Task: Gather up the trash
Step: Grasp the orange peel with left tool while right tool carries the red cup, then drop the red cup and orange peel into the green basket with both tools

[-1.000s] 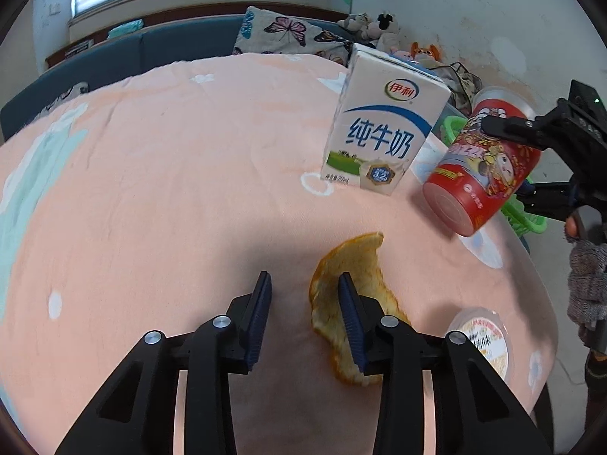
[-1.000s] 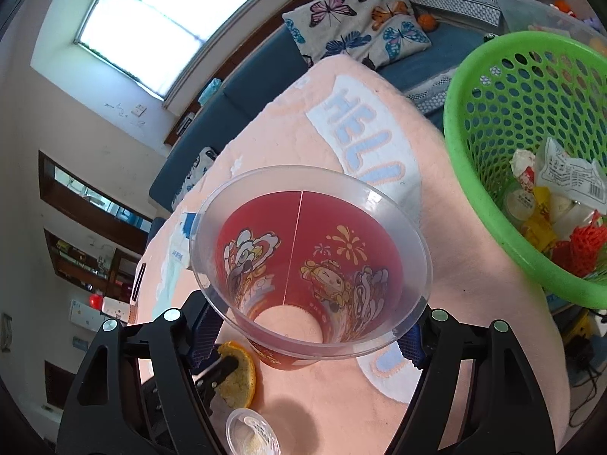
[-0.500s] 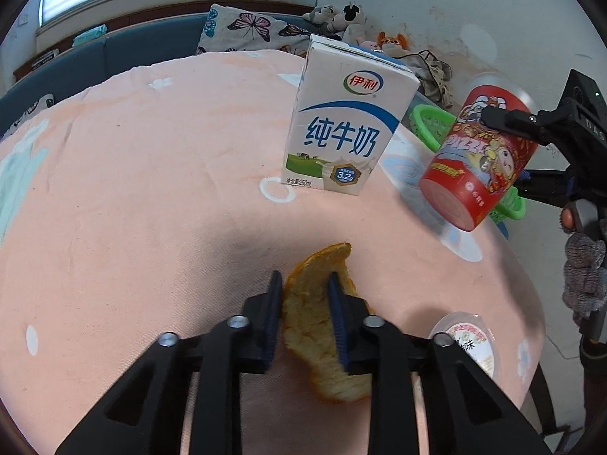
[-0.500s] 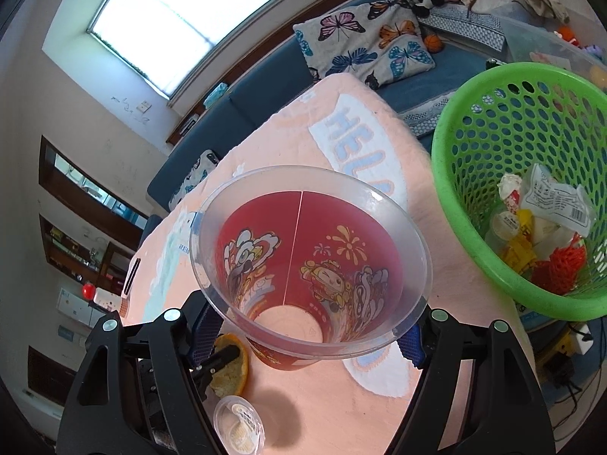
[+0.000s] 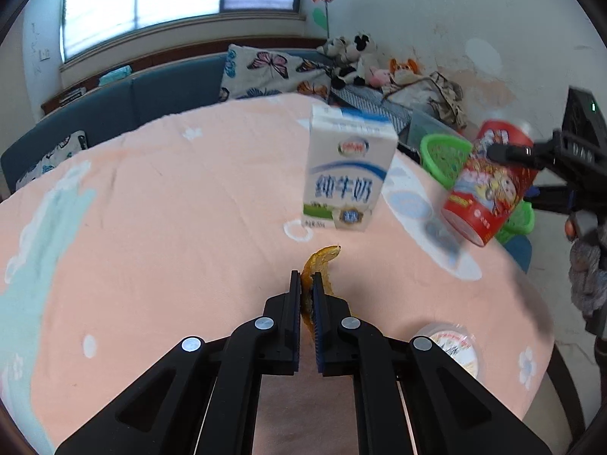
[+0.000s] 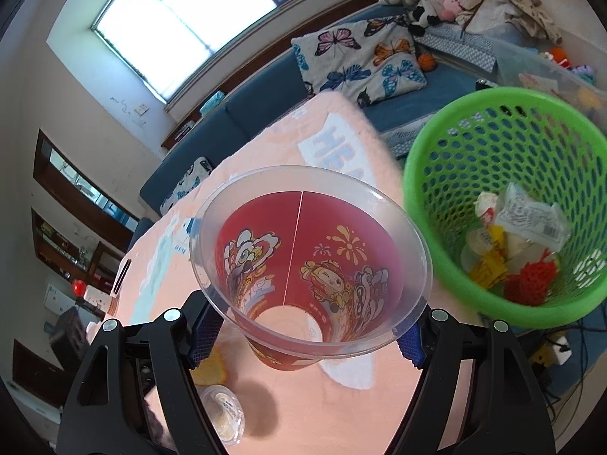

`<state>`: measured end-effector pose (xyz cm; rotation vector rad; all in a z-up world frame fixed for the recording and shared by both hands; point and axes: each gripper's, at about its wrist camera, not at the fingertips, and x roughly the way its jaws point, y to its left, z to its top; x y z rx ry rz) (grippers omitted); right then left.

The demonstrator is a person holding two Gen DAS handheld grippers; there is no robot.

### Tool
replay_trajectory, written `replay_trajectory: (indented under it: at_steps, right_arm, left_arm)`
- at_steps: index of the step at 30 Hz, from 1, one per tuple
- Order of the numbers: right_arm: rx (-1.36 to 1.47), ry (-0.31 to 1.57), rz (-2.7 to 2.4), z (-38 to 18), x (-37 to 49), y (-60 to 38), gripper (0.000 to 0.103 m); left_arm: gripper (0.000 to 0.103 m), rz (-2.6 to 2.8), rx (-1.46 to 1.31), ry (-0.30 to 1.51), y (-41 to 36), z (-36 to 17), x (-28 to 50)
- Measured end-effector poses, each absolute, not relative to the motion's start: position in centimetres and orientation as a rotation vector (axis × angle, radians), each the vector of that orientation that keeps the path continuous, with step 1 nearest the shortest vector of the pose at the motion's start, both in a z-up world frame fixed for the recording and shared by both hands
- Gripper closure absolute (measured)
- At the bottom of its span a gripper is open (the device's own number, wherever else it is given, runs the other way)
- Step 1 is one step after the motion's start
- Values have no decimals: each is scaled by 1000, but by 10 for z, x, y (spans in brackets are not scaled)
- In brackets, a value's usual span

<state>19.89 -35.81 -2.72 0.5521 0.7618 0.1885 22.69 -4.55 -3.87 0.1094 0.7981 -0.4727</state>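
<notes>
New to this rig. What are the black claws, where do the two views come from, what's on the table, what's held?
No robot arm: a person carries a two-finger gripper in each hand, each with a fisheye camera looking along its fingers.

Left wrist view: the left gripper has just been closing and is now shut on an orange peel. Ahead on the pink tablecloth stand a milk carton and, nearer, a small sealed cup. The right gripper shows at that view's right edge.

Right wrist view: the right gripper clamps a red printed cup, mouth toward the camera. Beyond the table edge is a green basket already holding wrappers.
</notes>
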Motion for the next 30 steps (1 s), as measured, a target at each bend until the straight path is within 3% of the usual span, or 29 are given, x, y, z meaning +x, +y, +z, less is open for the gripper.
replay_trajectory:
  at_steps: [15,30]
  right_arm:
    - [443,722,-65,-31,192,-461,28]
    - [418,788,-164,-77,204,-527,24]
  left_arm:
    - [97,-542,35,709,-74,21,220]
    - [97,-626,93,697,-177,41,239]
